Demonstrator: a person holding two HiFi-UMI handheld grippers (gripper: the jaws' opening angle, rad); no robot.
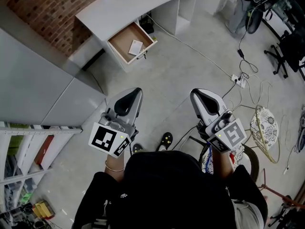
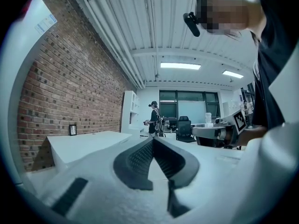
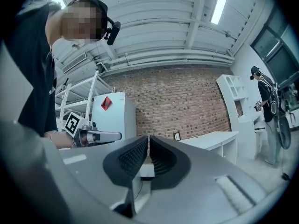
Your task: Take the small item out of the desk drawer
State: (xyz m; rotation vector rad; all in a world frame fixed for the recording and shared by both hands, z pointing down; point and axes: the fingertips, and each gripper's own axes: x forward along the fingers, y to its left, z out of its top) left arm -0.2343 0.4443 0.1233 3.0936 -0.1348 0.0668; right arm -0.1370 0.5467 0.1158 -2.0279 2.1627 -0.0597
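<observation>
Head view: I see a white item (image 1: 135, 47) near the open drawer's (image 1: 118, 46) front edge. Left tongs (image 1: 137, 92) clenched empty, right tongs (image 1: 195, 93) cracked slightly, empty.

The head view is bright and even, with only a soft shadow under the desk (image 1: 138, 4) at upper left. Both gripper views are fisheye, bent and black at the corners. Ceiling strips (image 2: 180, 66) glare white (another at the right gripper view's upper right). The left gripper (image 2: 153, 141), close up, blurs.
</observation>
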